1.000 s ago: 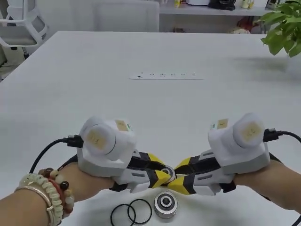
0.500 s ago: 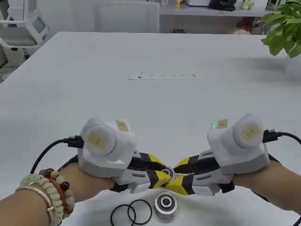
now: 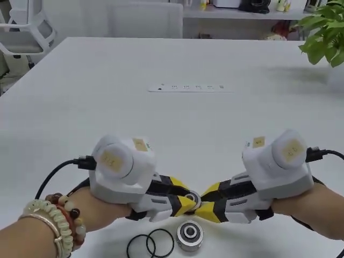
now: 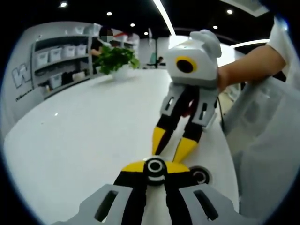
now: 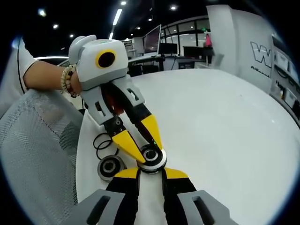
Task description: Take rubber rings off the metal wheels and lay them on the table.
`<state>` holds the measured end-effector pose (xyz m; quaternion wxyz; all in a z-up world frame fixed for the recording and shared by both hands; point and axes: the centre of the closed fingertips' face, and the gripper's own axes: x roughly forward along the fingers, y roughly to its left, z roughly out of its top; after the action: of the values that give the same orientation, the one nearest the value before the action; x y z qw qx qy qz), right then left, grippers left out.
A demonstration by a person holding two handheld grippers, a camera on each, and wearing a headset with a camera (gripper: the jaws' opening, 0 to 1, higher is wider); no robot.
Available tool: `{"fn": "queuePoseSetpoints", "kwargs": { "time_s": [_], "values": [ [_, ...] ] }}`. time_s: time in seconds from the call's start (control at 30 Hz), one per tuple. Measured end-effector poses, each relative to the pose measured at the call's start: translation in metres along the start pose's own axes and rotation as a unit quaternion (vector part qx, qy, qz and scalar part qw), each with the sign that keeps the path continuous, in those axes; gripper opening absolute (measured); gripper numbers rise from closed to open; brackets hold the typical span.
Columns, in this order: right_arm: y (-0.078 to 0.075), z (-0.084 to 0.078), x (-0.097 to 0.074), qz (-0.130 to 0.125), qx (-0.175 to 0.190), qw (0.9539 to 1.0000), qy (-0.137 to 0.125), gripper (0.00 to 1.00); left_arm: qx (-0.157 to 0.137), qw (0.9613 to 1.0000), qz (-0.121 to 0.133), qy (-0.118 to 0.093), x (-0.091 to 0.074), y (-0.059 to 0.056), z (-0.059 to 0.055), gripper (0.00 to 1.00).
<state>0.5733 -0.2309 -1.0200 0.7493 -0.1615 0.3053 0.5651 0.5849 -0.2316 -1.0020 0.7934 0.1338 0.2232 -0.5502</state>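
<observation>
Head view: a matte white table stretches across an office. A flat white power strip lies at frame centre, a leafy plant stands at upper right and a white chair at upper left. At lower centre the left gripper and the right gripper meet tip to tip at a small shiny metal wheel held above the table. Both have smooth grey-white shells and black-and-yellow jaws. Below the wheel a second wheel, round steel with a dark hub, lies flat. Just left of it two thin black rubber rings lie overlapping. Beaded bracelets circle the wrist at lower left.

Left gripper view: this gripper's own yellow tips are clamped on the metal wheel. The right gripper reaches in from the upper right with its jaws a little apart at the wheel's rim. Whether they pinch anything cannot be told. Shelves line the upper left.

Right gripper view: the second wheel and the rubber rings lie at centre left, beside a grey mesh panel.
</observation>
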Motion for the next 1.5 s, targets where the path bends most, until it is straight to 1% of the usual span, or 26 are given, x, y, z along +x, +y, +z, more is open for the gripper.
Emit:
{"fn": "queuePoseSetpoints", "kwargs": {
  "time_s": [0.07,0.1,0.23,0.33,0.37,0.47,0.57,1.1,1.2,1.27,1.3,1.33,1.37,1.4,1.5],
  "values": [
    [0.001,0.002,0.001,-0.002,-0.001,1.0000,-0.004,0.22,0.000,1.0000,-0.001,0.000,0.000,0.000,0.000,0.15],
    [0.000,0.004,0.003,-0.007,-0.003,0.9999,-0.007,0.26,0.000,1.0000,-0.001,-0.001,0.000,0.000,0.000,0.15],
    [-0.003,0.008,0.006,-0.016,-0.006,0.9998,-0.013,0.28,0.000,1.0000,-0.001,-0.001,0.000,-0.001,0.000,0.15],
    [0.001,0.008,0.006,-0.007,-0.011,0.9998,-0.014,0.24,0.000,1.0000,-0.001,-0.001,0.000,-0.001,0.000,0.15],
    [-0.001,0.008,0.006,-0.010,-0.018,0.9997,-0.012,0.24,0.001,1.0000,-0.001,-0.001,0.000,-0.001,0.000,0.15],
    [-0.001,0.007,0.006,-0.008,-0.014,0.9998,-0.010,0.23,0.000,1.0000,-0.001,-0.001,0.000,-0.001,0.001,0.15],
    [0.000,0.006,0.004,-0.003,-0.021,0.9997,-0.008,0.23,0.003,1.0000,-0.004,-0.001,0.001,-0.002,0.001,0.15],
    [-0.001,0.002,0.000,0.000,-0.036,0.9993,0.000,0.19,0.002,1.0000,-0.006,-0.001,0.001,-0.003,0.001,0.14],
    [-0.001,0.001,-0.002,0.001,-0.040,0.9992,0.003,0.18,0.001,1.0000,-0.006,-0.001,0.001,-0.003,0.001,0.14],
    [-0.002,-0.001,-0.003,0.001,-0.043,0.9990,0.005,0.15,0.001,1.0000,-0.006,-0.001,0.001,-0.003,0.001,0.14],
    [-0.003,-0.003,-0.004,0.000,-0.046,0.9989,0.009,0.12,0.001,1.0000,-0.005,-0.001,0.001,-0.003,0.001,0.14],
    [-0.005,-0.007,-0.006,-0.005,-0.055,0.9983,0.019,0.03,0.000,1.0000,-0.006,-0.001,0.000,-0.002,0.000,0.14],
    [-0.008,-0.005,-0.005,-0.012,-0.051,0.9986,0.007,0.00,-0.001,1.0000,-0.006,-0.001,0.000,-0.002,0.000,0.14],
    [-0.007,-0.006,-0.006,-0.008,-0.037,0.9992,0.008,0.00,0.000,1.0000,-0.005,-0.001,0.000,-0.003,0.001,0.14],
    [-0.007,-0.006,-0.005,-0.011,-0.046,0.9988,0.013,0.00,-0.001,1.0000,-0.005,-0.001,0.001,-0.003,0.001,0.14]
  ]
}}
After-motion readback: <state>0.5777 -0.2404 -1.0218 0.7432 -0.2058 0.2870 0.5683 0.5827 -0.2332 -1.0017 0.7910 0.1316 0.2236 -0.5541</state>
